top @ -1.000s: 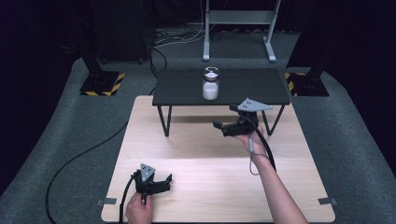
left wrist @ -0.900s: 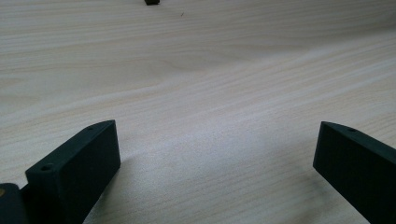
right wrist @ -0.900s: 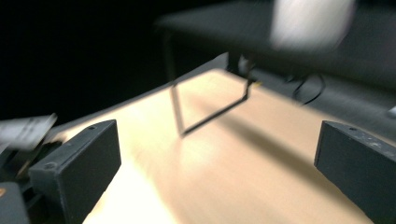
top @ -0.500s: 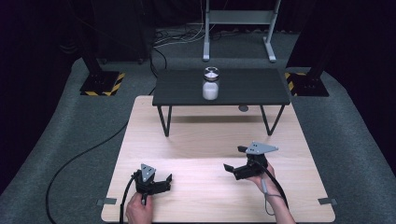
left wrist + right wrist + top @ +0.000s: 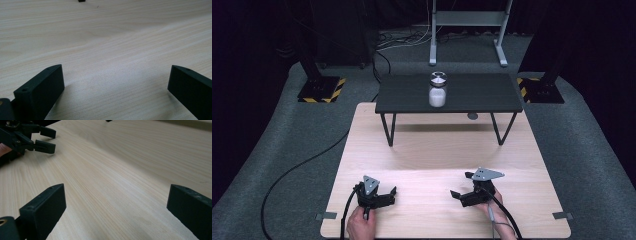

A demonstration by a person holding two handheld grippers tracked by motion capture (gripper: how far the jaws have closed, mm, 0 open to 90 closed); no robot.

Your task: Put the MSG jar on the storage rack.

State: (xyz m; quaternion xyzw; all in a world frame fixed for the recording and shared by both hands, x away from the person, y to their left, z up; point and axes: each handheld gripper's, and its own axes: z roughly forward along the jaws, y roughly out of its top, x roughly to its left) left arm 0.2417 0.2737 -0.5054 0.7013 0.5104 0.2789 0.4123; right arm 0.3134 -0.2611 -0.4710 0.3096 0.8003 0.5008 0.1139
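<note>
My left gripper [image 5: 391, 195] rests on the light wooden table [image 5: 437, 160] near its front left edge, held by a hand. Its jaws stand wide open over bare wood in the left gripper view [image 5: 116, 72]. At the front right lies my right gripper [image 5: 461, 185], also open and empty, pointing left; its own view [image 5: 116, 192] has bare wood between the jaws. The left gripper [image 5: 30, 137] appears at the top left of the right gripper view. A white jar with a silvery lid [image 5: 437, 90] stands far off on a small black table [image 5: 482, 95].
The small black table stands on thin legs at the wooden table's far end, with a small grey disc [image 5: 472, 116] beneath it. Tape marks [image 5: 326, 216] sit at the front corners. A black cable [image 5: 297, 170] runs over the grey floor at the left.
My right gripper has drawn back from beside the small black table to the wooden table's front right and come down low. The left gripper has stayed put.
</note>
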